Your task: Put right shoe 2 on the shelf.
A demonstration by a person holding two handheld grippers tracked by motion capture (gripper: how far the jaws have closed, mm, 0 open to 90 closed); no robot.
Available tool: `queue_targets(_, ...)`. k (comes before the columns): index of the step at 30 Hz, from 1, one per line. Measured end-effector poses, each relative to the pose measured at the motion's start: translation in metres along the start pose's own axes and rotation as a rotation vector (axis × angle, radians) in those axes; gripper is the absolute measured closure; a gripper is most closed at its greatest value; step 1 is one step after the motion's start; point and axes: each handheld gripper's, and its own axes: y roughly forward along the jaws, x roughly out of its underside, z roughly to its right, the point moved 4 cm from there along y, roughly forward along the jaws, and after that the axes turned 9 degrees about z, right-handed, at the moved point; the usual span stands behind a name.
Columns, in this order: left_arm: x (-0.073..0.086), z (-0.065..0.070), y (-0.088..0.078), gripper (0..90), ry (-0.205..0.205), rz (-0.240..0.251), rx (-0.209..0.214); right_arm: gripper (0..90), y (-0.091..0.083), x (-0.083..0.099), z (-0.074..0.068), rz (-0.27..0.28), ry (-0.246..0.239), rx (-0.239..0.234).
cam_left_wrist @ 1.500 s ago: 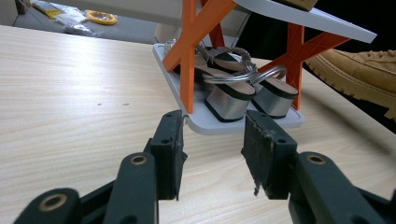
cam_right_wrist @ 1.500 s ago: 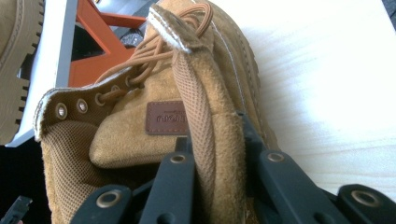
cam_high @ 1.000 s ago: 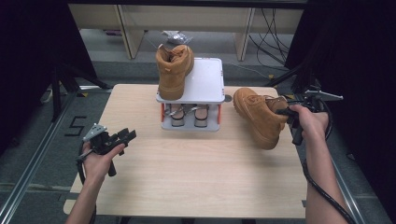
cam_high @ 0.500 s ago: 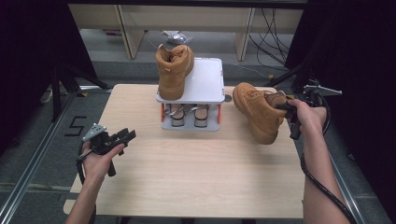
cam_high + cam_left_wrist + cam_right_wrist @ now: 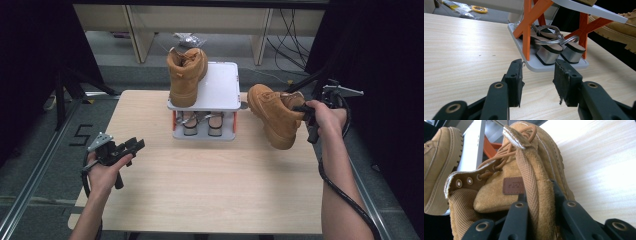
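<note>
Your right gripper (image 5: 303,109) is clamped on the padded collar of the tan suede lace-up boot (image 5: 274,114), holding it tilted beside the white-and-orange shoe rack (image 5: 220,90). Your left gripper (image 5: 131,146) hangs open and empty over the pale wooden table (image 5: 200,185).

We see the rack (image 5: 220,95) at the table's (image 5: 210,190) twelve o'clock, one boot (image 5: 185,75) on top, sandals (image 5: 200,122) beneath; the second boot (image 5: 275,112) hangs at its three o'clock.

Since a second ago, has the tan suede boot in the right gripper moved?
Yes, slightly. The tan suede boot, clamped at its collar by the right gripper, has drifted left, closing the gap to the white two-tier rack.
</note>
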Motion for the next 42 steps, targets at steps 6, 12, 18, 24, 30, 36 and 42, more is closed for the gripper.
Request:
queue_targets(6,0.0,0.0,0.0,57.9,-0.001,0.0,-0.001,81.5,-0.001,-0.005,-0.006,-0.004,0.006,0.009)
queue_targets(12,0.0,0.0,0.0,58.0,-0.001,0.002,0.002,81.5,0.001,-0.007,-0.011,0.032,0.015,-0.016)
queue_targets(18,0.0,0.0,0.0,58.0,0.0,-0.001,0.0,81.5,0.0,-0.009,-0.015,0.009,0.0,-0.007)
queue_targets(24,0.001,-0.001,0.0,58.0,-0.001,0.0,0.0,81.5,0.001,-0.014,-0.021,0.026,0.004,-0.007)
queue_targets(30,0.001,-0.001,0.0,58.0,-0.001,0.0,0.0,81.5,0.001,-0.016,-0.025,0.028,0.012,-0.013)
queue_targets(36,0.0,-0.001,0.0,58.0,-0.005,0.005,0.007,81.5,0.0,-0.021,-0.03,0.044,0.022,-0.017)
queue_targets(42,0.0,-0.002,-0.001,58.0,-0.003,0.0,0.0,81.5,-0.002,-0.025,-0.033,0.055,0.008,-0.035)
